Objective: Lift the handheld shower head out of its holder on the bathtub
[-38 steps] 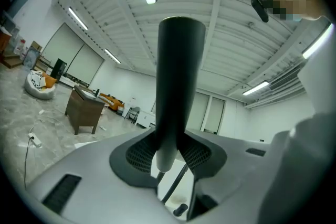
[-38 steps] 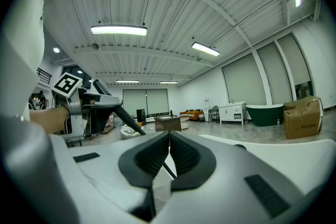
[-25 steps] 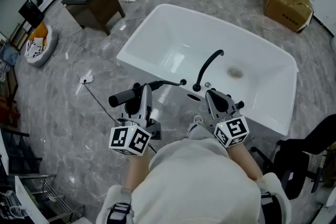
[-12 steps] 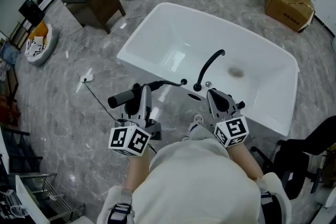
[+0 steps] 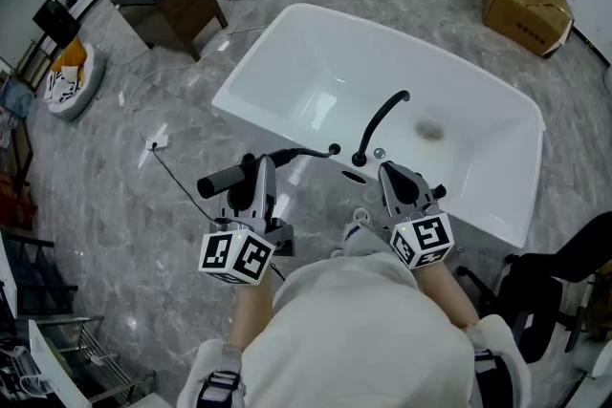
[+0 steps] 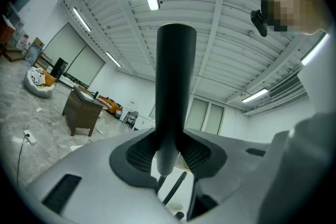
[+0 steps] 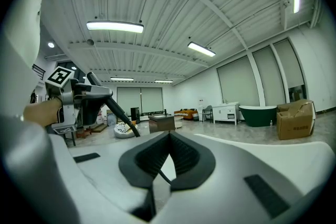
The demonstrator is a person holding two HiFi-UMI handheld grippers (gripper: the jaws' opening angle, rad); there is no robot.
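Observation:
The handheld shower head is a black rod held level over the floor, left of the white bathtub. My left gripper is shut on it. In the left gripper view the black handle stands upright between the dark pads. Its thin black hose runs back to the tub's near rim beside the curved black faucet. A dark oval opening shows on that rim. My right gripper hovers over the rim with its pads together and nothing held.
A dark wooden cabinet stands on the floor at the far left. A cardboard box sits at the far right, and a black chair is close on the right. A cable with a plug strip lies on the marble floor.

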